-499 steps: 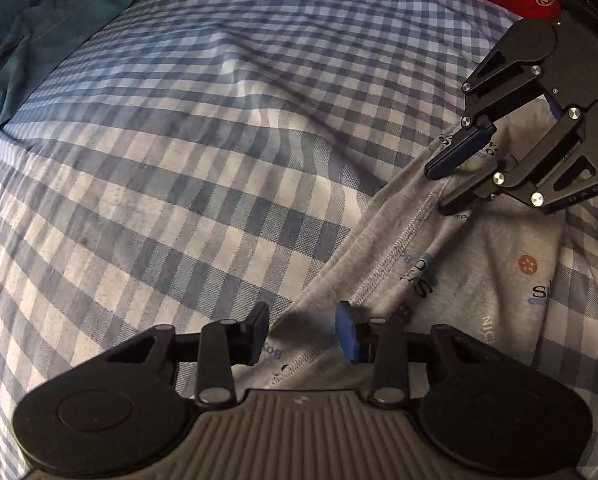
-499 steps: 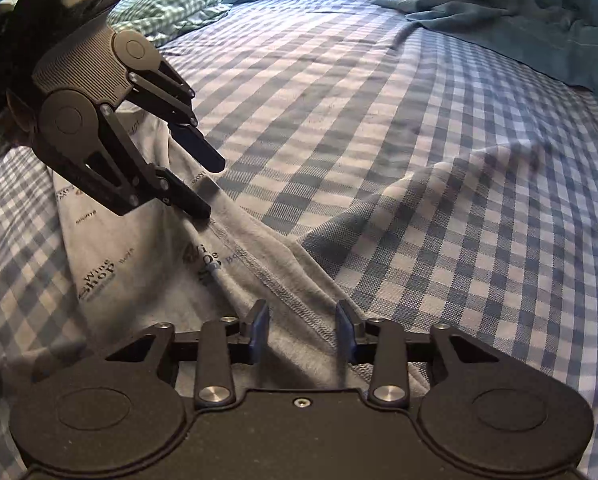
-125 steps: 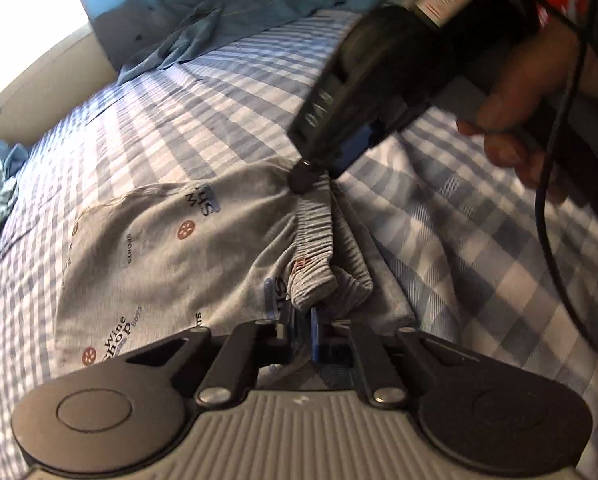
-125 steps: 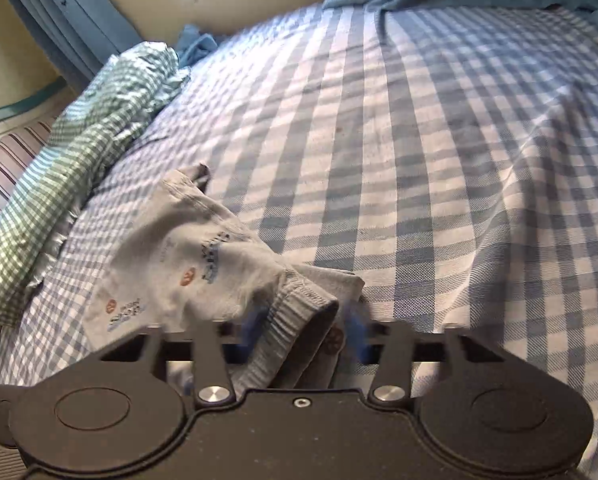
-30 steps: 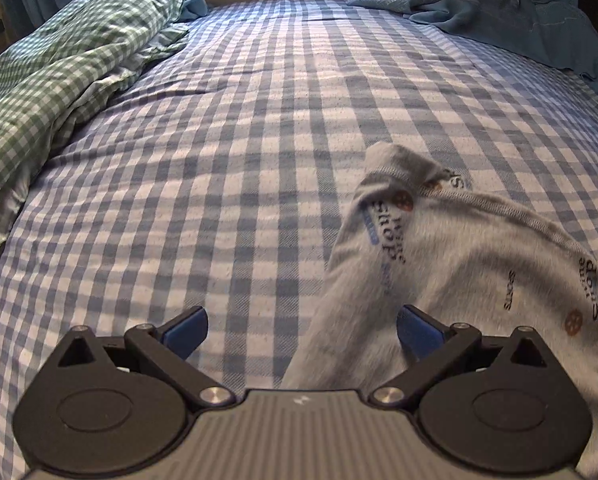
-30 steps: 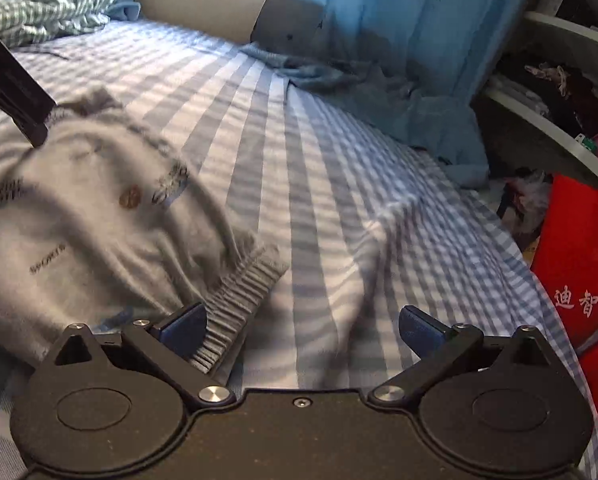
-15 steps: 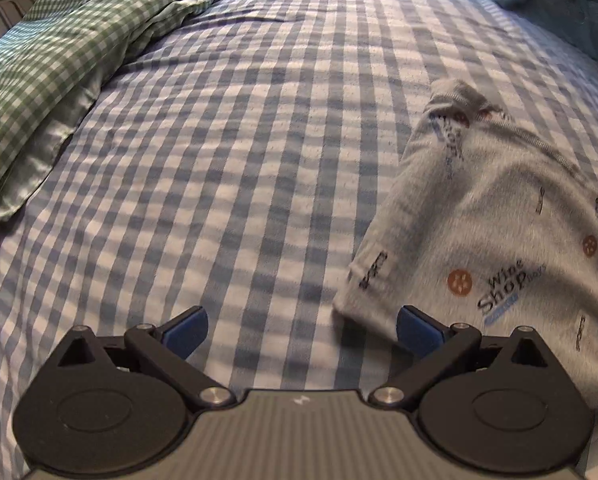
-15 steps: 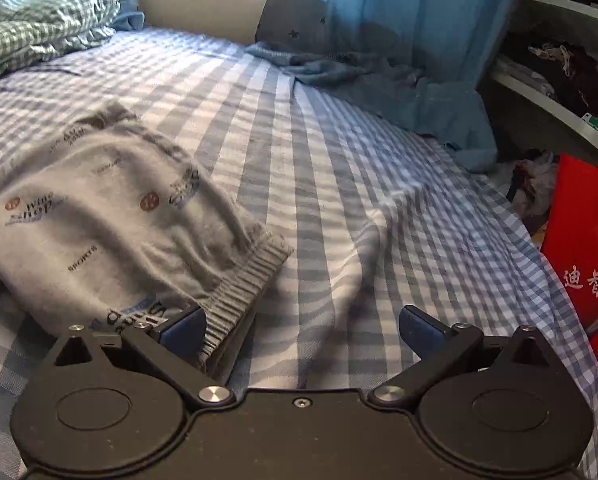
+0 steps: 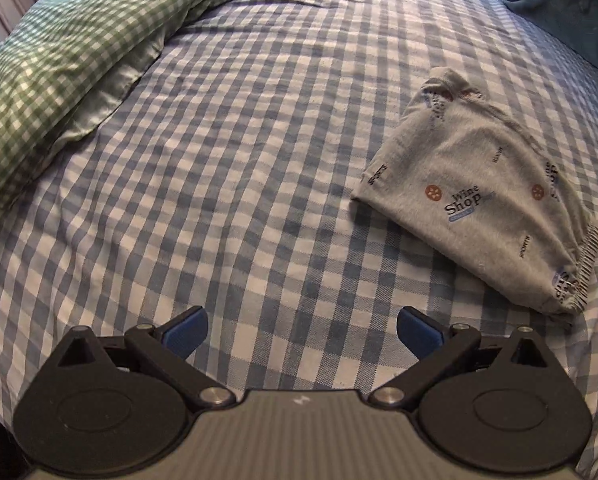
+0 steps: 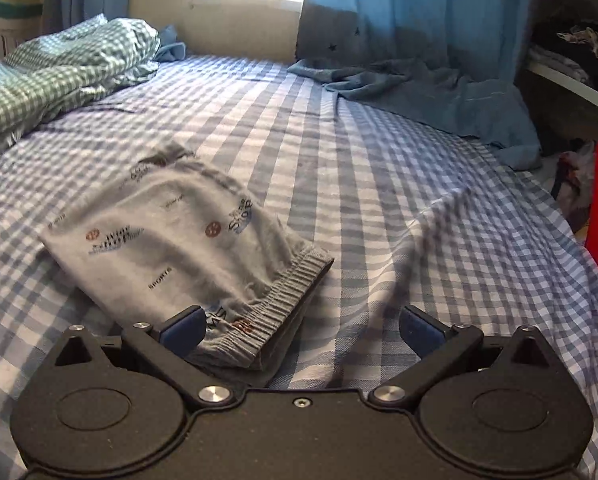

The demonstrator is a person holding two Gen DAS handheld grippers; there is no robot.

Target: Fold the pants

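Viewing from both wrists, I see the grey printed pants (image 9: pixel 483 200) lying folded into a compact bundle on the blue checked bed sheet (image 9: pixel 239 140). My left claw (image 9: pixel 301 334) is spread wide over bare sheet, holding nothing, with the bundle off to its right and apart from it. My right claw (image 10: pixel 301 332) is equally spread and empty; the ribbed waistband (image 10: pixel 283 300) lies just in front of its left finger, and I cannot tell whether they touch. I judge the fold essentially finished. The fabric looks like a light, soft knit that will sag and unfold if lifted by one corner. The waistband, thicker and layered, seems the firmest hold, with the opposite folded edge pinched to keep the layers together. A green checked blanket (image 9: pixel 59 60) lies bunched at far left.
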